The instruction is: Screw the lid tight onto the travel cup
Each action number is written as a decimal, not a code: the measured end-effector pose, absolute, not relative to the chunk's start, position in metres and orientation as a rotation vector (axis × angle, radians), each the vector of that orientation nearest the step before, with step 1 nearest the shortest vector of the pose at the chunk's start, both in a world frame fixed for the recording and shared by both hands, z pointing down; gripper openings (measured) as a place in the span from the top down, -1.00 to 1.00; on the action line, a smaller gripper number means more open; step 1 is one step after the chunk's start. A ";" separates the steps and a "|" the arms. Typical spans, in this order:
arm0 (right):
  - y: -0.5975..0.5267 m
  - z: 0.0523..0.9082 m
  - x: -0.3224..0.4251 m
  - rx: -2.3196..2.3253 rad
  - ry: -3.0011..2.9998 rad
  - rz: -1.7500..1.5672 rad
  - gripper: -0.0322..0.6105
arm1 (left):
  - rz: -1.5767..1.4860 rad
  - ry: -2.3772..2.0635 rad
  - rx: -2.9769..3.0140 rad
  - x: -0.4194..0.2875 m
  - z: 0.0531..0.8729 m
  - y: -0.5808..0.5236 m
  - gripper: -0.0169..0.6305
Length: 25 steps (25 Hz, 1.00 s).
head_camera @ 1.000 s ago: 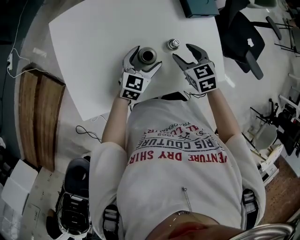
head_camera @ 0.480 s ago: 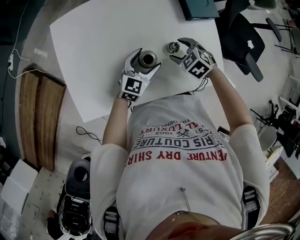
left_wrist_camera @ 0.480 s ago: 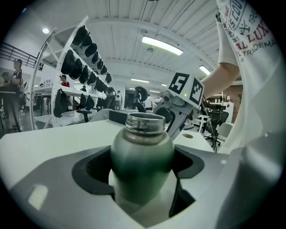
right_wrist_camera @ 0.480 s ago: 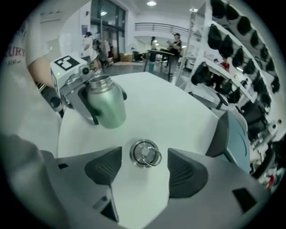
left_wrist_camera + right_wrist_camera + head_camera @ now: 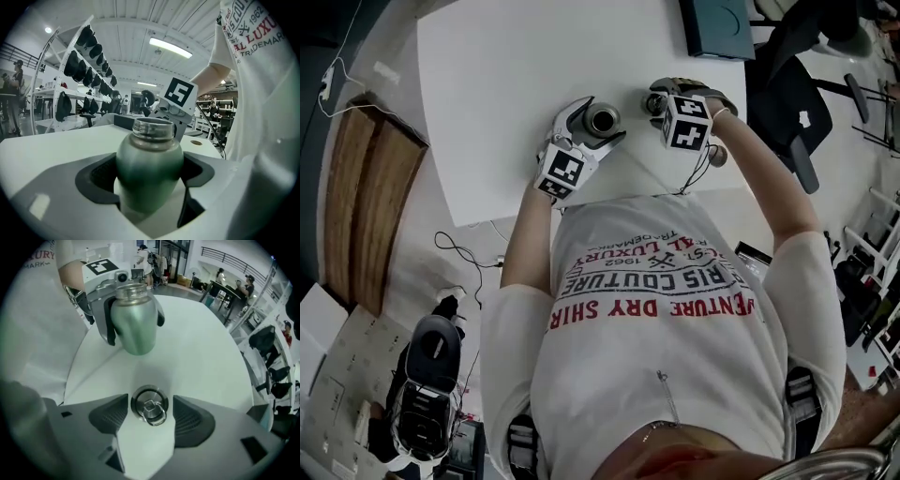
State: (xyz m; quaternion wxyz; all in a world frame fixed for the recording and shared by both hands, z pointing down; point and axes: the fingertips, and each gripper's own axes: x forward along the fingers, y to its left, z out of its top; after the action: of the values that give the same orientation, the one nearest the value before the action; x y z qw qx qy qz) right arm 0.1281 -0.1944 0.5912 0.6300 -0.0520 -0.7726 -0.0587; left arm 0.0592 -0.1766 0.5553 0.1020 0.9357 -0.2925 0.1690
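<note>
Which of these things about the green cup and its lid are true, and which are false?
The green metal travel cup stands upright on the white table. True.
The round silver lid is screwed onto the cup. False: it lies on the table beside the cup.
The lid has a metal ring on top. True.
The right gripper is shut on the lid. False: its jaws have just been opening and stand apart on either side of the lid.

One person point(image 5: 656, 319), one white table point(image 5: 506, 75), one cup point(image 5: 149, 164), one lid point(image 5: 149, 408) and two grippers, the left gripper point(image 5: 605, 120) and the right gripper point(image 5: 150, 401), are showing up here.
</note>
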 end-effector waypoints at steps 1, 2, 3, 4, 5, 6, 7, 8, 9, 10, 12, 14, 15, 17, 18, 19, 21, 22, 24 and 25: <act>-0.193 0.594 0.129 -0.145 -1.762 -0.149 0.00 | 0.499 -0.869 2.755 0.061 0.557 -0.175 -0.28; -0.192 0.596 0.131 -0.173 -1.751 -0.162 0.00 | 0.498 -0.872 2.753 0.064 0.556 -0.175 -0.28; -0.191 0.598 0.134 -0.198 -1.740 -0.172 0.00 | 0.496 -0.872 2.757 0.068 0.554 -0.176 -0.28; -0.191 0.600 0.137 -0.218 -1.731 -0.179 0.01 | 0.495 -0.870 2.761 0.071 0.551 -0.177 -0.28; -0.191 0.601 0.138 -0.233 -1.724 -0.182 0.03 | 0.493 -0.867 2.763 0.072 0.549 -0.178 -0.28; -0.190 0.601 0.138 -0.245 -1.721 -0.182 0.05 | 0.490 -0.864 2.763 0.073 0.548 -0.178 -0.28; -0.190 0.600 0.138 -0.255 -1.720 -0.183 0.05 | 0.487 -0.861 2.761 0.073 0.548 -0.178 -0.28; -0.189 0.600 0.137 -0.264 -1.723 -0.184 0.05 | 0.483 -0.859 2.758 0.072 0.548 -0.177 -0.28; -0.188 0.600 0.136 -0.269 -1.727 -0.184 0.06 | 0.478 -0.857 2.757 0.071 0.548 -0.177 -0.28; -0.188 0.600 0.136 -0.271 -1.731 -0.181 0.06 | 0.473 -0.856 2.756 0.071 0.548 -0.177 -0.28; -0.188 0.599 0.135 -0.266 -1.734 -0.178 0.06 | 0.464 -0.862 2.760 0.070 0.548 -0.177 -0.28; -0.189 0.596 0.135 -0.253 -1.739 -0.181 0.06 | 0.456 -0.875 2.763 0.069 0.547 -0.178 -0.28; -0.189 0.593 0.134 -0.241 -1.749 -0.183 0.06 | 0.450 -0.880 2.765 0.069 0.548 -0.178 -0.28; -0.192 0.580 0.132 -0.209 -1.775 -0.184 0.06 | 0.437 -0.887 2.769 0.070 0.549 -0.180 -0.28; -0.193 0.572 0.130 -0.192 -1.786 -0.184 0.06 | 0.430 -0.888 2.771 0.071 0.550 -0.181 -0.28; -0.194 0.562 0.127 -0.178 -1.796 -0.182 0.06 | 0.423 -0.888 2.772 0.071 0.550 -0.181 -0.28; -0.190 0.542 0.118 -0.154 -1.825 -0.165 0.06 | 0.407 -0.889 2.771 0.071 0.551 -0.178 -0.28; -0.189 0.530 0.111 -0.143 -1.848 -0.157 0.06 | 0.397 -0.893 2.769 0.071 0.552 -0.176 -0.28; -0.188 0.505 0.096 -0.133 -1.893 -0.152 0.06 | 0.380 -0.903 2.769 0.070 0.551 -0.176 -0.28; -0.187 0.492 0.089 -0.136 -1.909 -0.160 0.06 | 0.375 -0.905 2.771 0.070 0.550 -0.177 -0.28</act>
State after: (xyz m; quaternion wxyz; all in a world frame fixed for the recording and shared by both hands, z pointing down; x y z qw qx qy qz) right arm 0.0893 -0.1870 0.4923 0.5734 -0.0580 -0.8143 -0.0682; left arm 0.0704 -0.1767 0.5499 0.1013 0.9380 -0.3063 0.1269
